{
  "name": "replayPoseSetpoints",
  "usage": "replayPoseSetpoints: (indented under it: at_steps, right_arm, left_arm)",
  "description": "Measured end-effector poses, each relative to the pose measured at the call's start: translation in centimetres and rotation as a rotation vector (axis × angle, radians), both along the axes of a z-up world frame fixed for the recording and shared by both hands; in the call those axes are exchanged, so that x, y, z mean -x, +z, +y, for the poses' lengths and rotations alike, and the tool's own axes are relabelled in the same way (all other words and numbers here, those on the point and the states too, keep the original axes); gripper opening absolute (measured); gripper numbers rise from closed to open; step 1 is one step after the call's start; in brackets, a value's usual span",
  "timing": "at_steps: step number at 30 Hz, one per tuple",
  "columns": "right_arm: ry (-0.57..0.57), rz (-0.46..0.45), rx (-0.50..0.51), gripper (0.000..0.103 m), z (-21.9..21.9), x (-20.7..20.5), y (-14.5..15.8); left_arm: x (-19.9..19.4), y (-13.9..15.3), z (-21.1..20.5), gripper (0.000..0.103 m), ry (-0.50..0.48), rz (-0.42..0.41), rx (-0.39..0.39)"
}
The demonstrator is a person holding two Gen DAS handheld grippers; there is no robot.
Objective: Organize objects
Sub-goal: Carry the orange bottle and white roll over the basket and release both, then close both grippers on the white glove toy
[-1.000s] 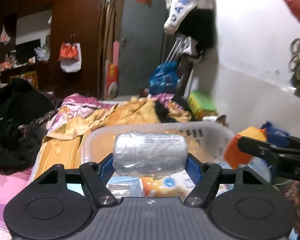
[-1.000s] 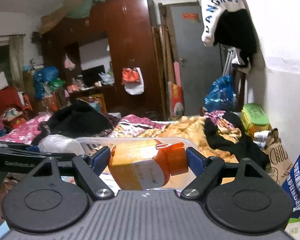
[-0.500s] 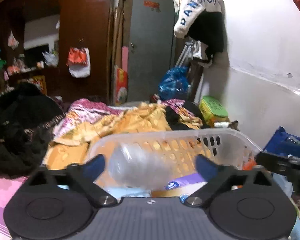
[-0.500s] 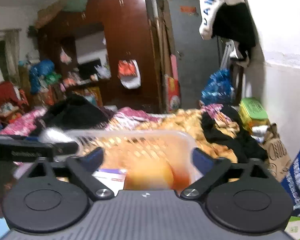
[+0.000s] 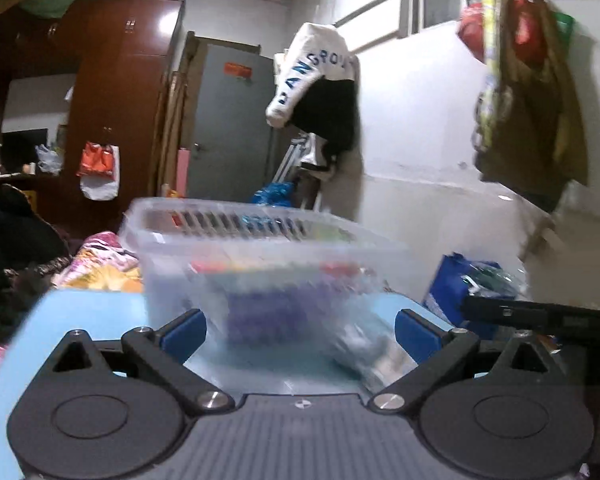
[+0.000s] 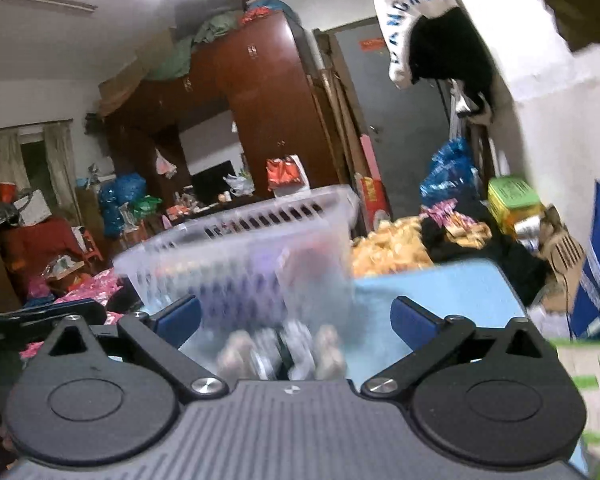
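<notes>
Table [image 5: 80, 308], pale blue, is topped at twelve o'clock by the clear basket [image 5: 260, 248], where sorted objects are gathered. Left gripper [image 5: 298, 330] and right gripper [image 6: 296, 322] are spread wide, empty, presumably for another pickup.

The room is lit from above by indoor light, and in the right wrist view a bright patch near the top edge is burnt out to white. The white wall [image 5: 420, 128] is bright and a little overexposed, while the dark wardrobe [image 6: 268, 112] and the left corners stay dim. Both pictures have strong motion blur: the clear basket [image 5: 260, 264] and what lies inside it are smeared, so labels cannot be read. The hanging bags [image 5: 528, 92] at the right are also streaked. The black gripper bodies at the bottom stay sharp. The fisheye lens bends straight lines near the edges, and the corners go dark.
</notes>
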State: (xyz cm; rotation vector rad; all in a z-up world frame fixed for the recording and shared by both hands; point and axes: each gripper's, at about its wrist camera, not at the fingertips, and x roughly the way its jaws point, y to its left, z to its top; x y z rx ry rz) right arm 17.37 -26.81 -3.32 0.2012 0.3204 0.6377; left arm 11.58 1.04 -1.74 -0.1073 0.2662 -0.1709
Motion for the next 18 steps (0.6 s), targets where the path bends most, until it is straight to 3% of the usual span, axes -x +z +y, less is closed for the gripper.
replayPoseSetpoints:
  at_steps: [3,7,12,18]
  right_arm:
    - [-0.018,-0.001,-0.001,0.103,-0.1,-0.3,-0.6]
    - [-0.026,0.022,-0.043,0.101,-0.5,-1.3,-1.1]
    - [-0.062,0.035,-0.004,0.082,0.0,-1.6,-1.1]
    - [-0.062,0.059,0.044,0.059,0.6,-2.4,-1.5]
  left_arm:
    - [-0.7,-1.0,-1.8,0.101,-0.043,0.028,-0.043]
    - [-1.8,-1.8,-2.9,0.1,-0.073,0.069,-0.034]
    - [-3.0,-2.8,-4.9,0.097,-0.086,0.086,-0.003]
    - [-3.9,-3.1,-6.9,0.088,-0.081,0.093,-0.042]
